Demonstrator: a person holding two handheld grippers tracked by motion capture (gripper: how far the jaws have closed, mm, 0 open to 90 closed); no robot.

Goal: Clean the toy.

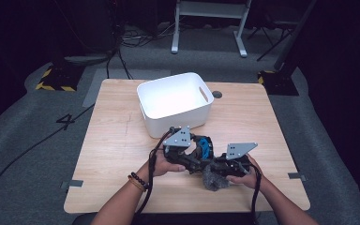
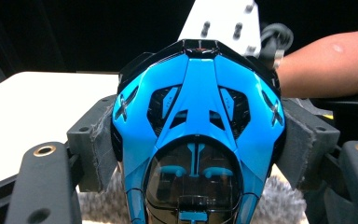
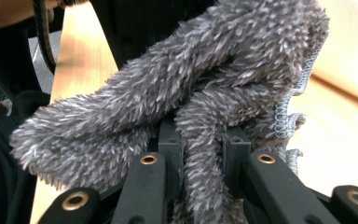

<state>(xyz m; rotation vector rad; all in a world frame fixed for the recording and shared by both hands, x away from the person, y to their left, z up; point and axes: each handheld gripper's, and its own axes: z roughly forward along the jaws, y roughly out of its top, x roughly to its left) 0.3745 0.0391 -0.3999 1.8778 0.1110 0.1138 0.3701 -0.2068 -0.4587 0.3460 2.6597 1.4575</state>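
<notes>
I am gripping a blue helmet [image 2: 198, 135] with my left gripper [image 1: 187, 157]; its fingers [image 2: 95, 149] are pressing on both sides of the shell. My right gripper [image 1: 220, 169] is pinching a grey cloth [image 3: 182, 107], one fold clamped tight between the fingers. Both items are hanging just above the near edge of the desk [image 1: 117, 154], the cloth right beside and below the helmet.

Risks as I am judging them:
- The shell is glossy and curved, so pushing hard with the cloth could be twisting it out of my left fingers.
- Only a narrow fold is being held; rubbing could be tugging it free.
- The bin [image 1: 174, 104] is standing close behind; a wide stroke could be knocking it.
</notes>
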